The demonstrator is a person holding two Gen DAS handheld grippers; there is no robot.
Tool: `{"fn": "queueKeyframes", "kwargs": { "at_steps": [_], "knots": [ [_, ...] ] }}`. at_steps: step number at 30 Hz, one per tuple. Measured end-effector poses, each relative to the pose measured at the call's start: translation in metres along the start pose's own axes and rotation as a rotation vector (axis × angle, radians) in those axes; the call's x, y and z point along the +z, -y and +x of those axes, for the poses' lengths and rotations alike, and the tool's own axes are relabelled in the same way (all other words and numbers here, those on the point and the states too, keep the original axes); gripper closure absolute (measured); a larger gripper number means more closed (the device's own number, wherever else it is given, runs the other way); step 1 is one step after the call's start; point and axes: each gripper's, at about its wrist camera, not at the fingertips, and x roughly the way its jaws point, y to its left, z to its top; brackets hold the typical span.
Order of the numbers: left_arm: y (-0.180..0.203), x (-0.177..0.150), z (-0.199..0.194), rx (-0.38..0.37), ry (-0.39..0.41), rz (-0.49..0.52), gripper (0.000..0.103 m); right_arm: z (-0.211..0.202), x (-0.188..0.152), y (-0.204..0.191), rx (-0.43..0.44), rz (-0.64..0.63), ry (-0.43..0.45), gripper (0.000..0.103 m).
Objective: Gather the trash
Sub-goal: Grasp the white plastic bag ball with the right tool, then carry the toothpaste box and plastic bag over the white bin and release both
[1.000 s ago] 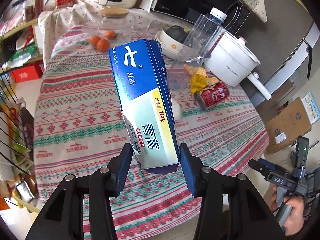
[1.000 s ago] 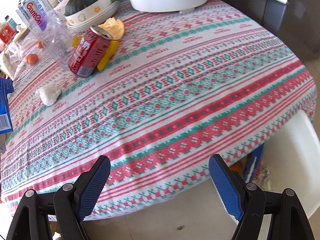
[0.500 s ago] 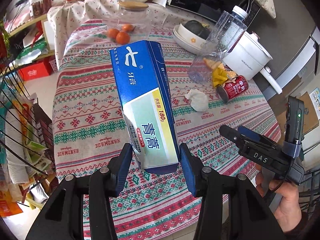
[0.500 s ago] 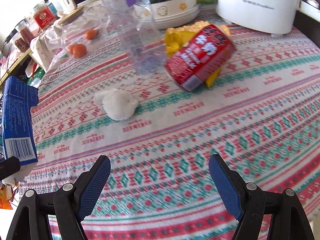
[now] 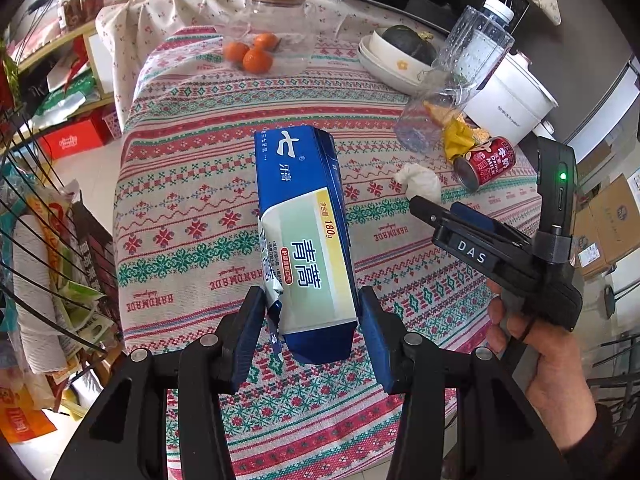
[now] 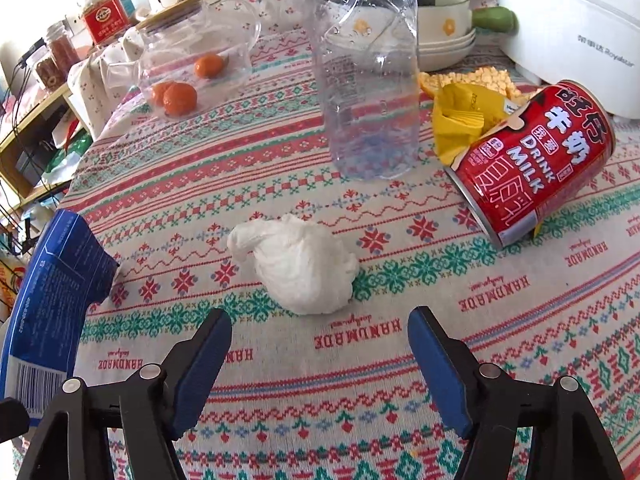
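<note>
My left gripper [image 5: 312, 320] is shut on a blue toothpaste box [image 5: 306, 232], held up over the patterned tablecloth [image 5: 180, 200]. The same box [image 6: 52, 292] shows at the left edge of the right wrist view. My right gripper [image 6: 320, 344] hovers low over the table with its jaws closing and nothing between them. A crumpled white tissue [image 6: 296, 264] lies just beyond its fingertips. Farther right a red milk can [image 6: 532, 160] lies on its side on a yellow wrapper [image 6: 460, 116]. An empty clear bottle [image 6: 368, 68] stands behind the tissue.
A white cooker [image 6: 580, 28], stacked bowls [image 6: 444, 36] with a dark squash, and a glass jar [image 6: 192, 60] by several oranges crowd the far table. A wire rack of bags [image 5: 36, 248] stands at the left. A hand [image 5: 552, 384] holds the right gripper.
The right gripper swung left across the table from its edge to just before the tissue, and its jaws narrowed a little. The left gripper drifted slightly, still holding the box.
</note>
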Motion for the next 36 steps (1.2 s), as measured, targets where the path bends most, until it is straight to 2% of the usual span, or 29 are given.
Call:
{"fn": "queueKeyframes", "kwargs": {
  "at_steps": [5,7,8,18,25,36],
  "knots": [
    [0.002,0.000,-0.002,-0.005,0.009,0.001,0.054,0.007,0.004,0.000,0.005,-0.007,0.022,0.048],
    [0.002,0.000,-0.004,-0.009,0.017,0.001,0.054,0.005,0.004,0.000,0.027,-0.013,0.035,0.067],
    [0.002,0.001,-0.006,-0.013,0.021,0.003,0.054,0.005,0.005,0.000,0.035,-0.016,0.036,0.071],
    [0.020,0.002,-0.013,-0.069,0.031,0.011,0.056,-0.039,0.002,0.016,0.081,0.000,0.045,0.073],
    [0.055,-0.005,-0.015,-0.128,0.023,0.058,0.057,-0.086,-0.005,0.044,0.049,-0.011,0.043,0.073],
    [0.116,-0.016,-0.017,-0.226,0.000,0.143,0.057,-0.155,-0.028,0.120,-0.032,0.093,0.009,0.073]
  ]
}}
